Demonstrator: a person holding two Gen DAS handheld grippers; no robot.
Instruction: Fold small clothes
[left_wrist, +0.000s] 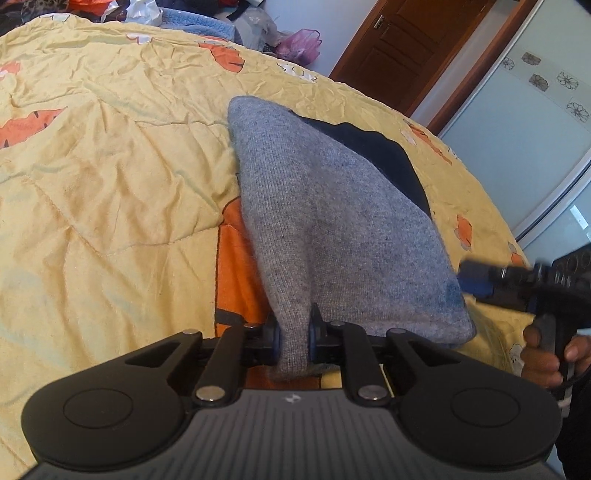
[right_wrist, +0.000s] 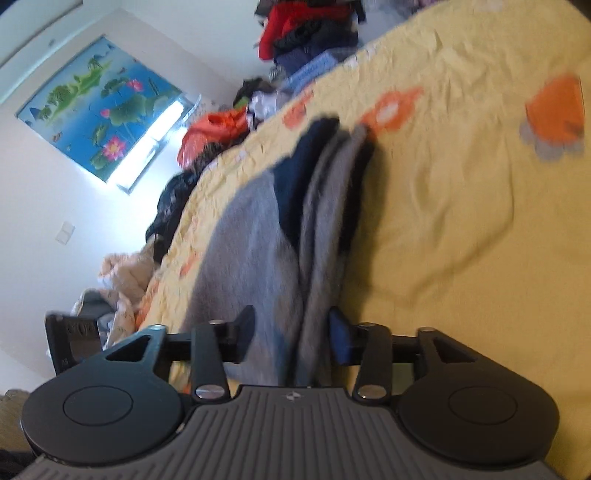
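We are pinching the soft, floppy grey knit cloth by its edge with our left gripper; our right gripper is gaping around it.

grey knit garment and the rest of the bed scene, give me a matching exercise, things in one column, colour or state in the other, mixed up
Things:
1. grey knit garment
2. quilt
3. left tool
4. right tool

States:
a. yellow with orange flowers
b. jaws apart, cloth between them unpressed
c. pinched at its near edge
d. shut on the knit

Pairs: 1-c, 2-a, 3-d, 4-b
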